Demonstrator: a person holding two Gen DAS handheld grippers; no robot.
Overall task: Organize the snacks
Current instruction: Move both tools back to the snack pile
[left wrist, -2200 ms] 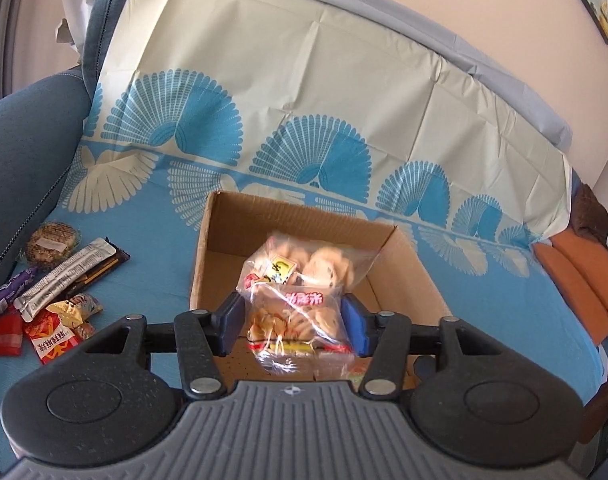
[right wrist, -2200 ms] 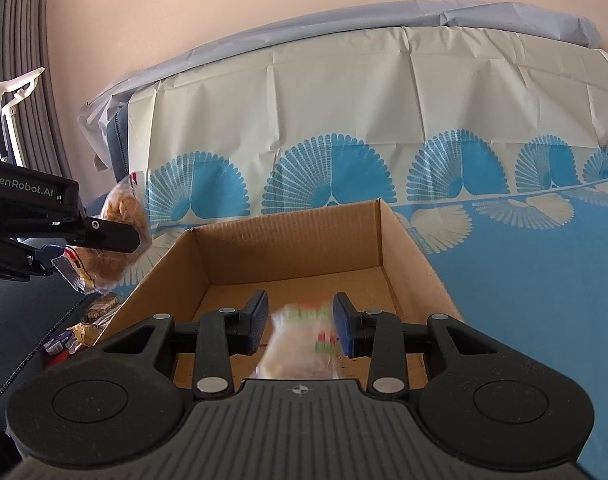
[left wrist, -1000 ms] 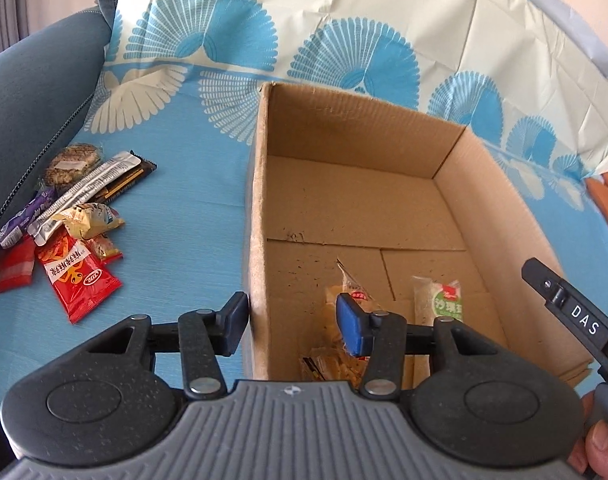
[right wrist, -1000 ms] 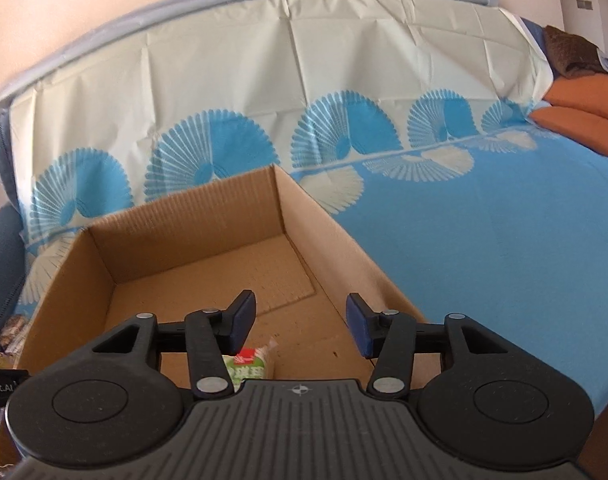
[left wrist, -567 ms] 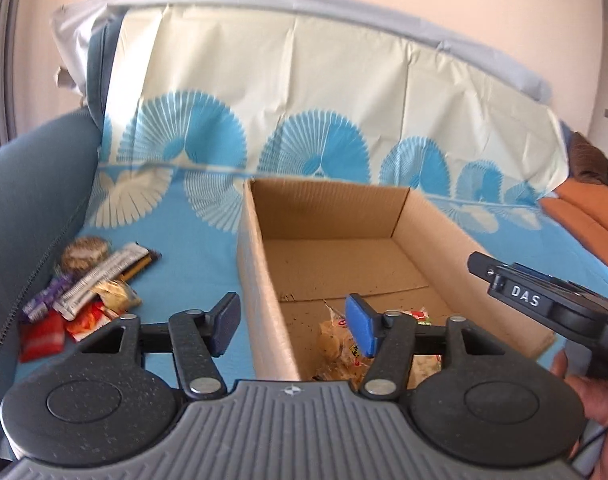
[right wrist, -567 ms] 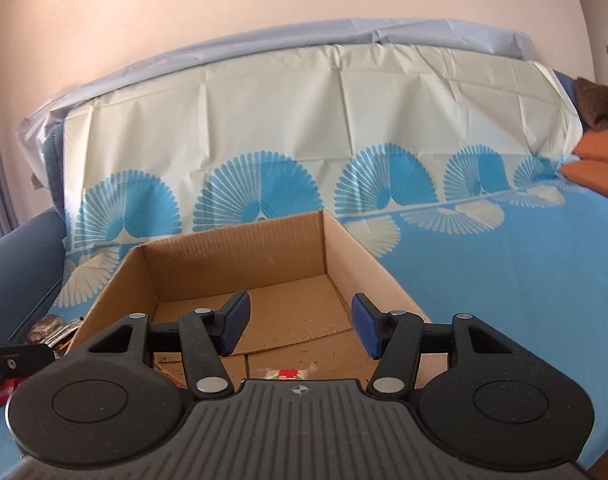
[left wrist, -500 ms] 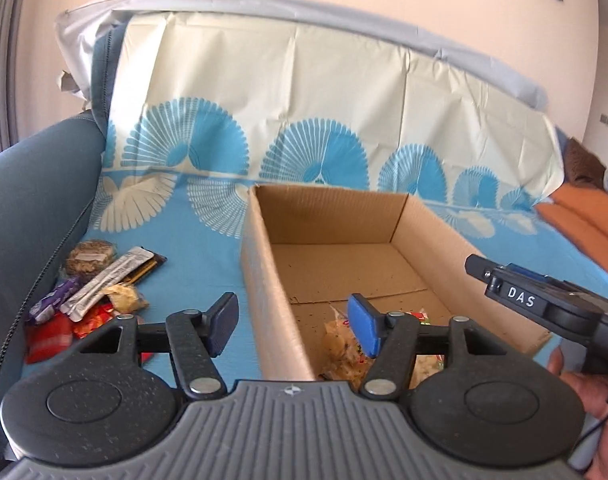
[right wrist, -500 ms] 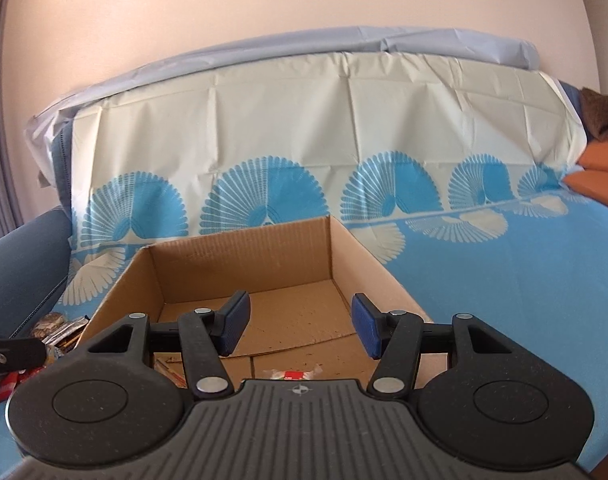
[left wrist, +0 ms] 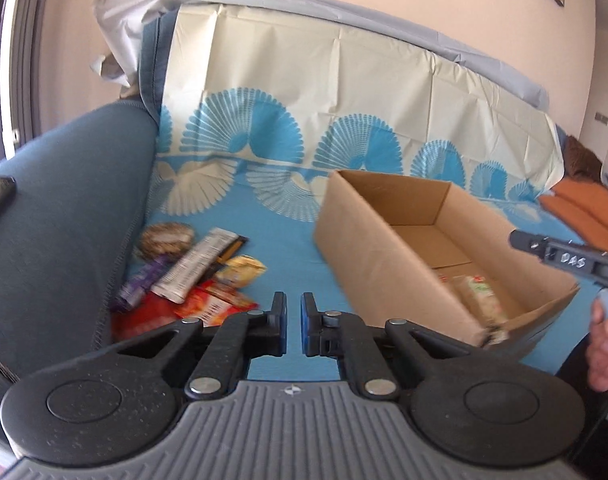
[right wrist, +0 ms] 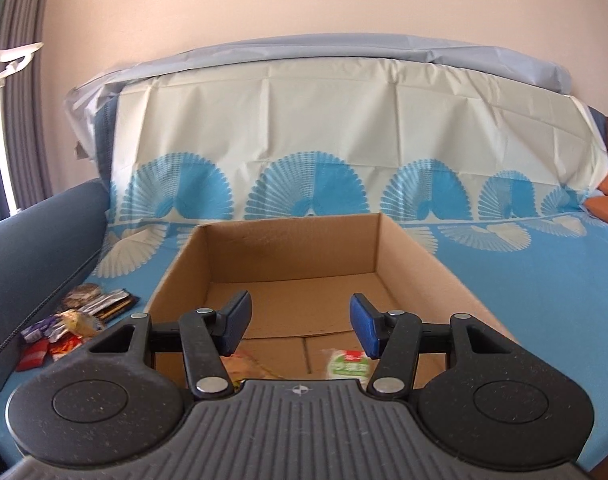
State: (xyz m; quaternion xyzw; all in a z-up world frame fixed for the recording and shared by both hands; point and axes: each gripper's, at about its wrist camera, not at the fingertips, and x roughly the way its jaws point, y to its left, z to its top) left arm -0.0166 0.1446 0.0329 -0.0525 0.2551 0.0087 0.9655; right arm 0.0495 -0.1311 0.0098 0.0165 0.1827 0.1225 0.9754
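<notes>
A brown cardboard box [left wrist: 384,248] lies on the blue patterned sheet, with snack packs [left wrist: 480,300] at its near end. A loose pile of snacks [left wrist: 191,276] lies to its left, against the sofa arm. My left gripper [left wrist: 293,320] is shut with nothing between its pads, over the sheet between pile and box. My right gripper [right wrist: 299,320] hovers above the near end of the box [right wrist: 287,248]; its jaws are closing with nothing between them. Below it lies a green and white pack [right wrist: 348,364]. The snack pile [right wrist: 63,328] shows at the far left.
A dark blue sofa arm [left wrist: 55,220] walls off the left side. Orange cushions [left wrist: 584,208] lie at the far right. A person's hand [left wrist: 604,340] holds the right gripper at the right edge of the left wrist view. The sheet drapes up the sofa back behind the box.
My left gripper swung left from over the box toward the snack pile, and its jaws went from open to shut, empty. The right gripper's view shifted slightly and its jaws narrowed a little.
</notes>
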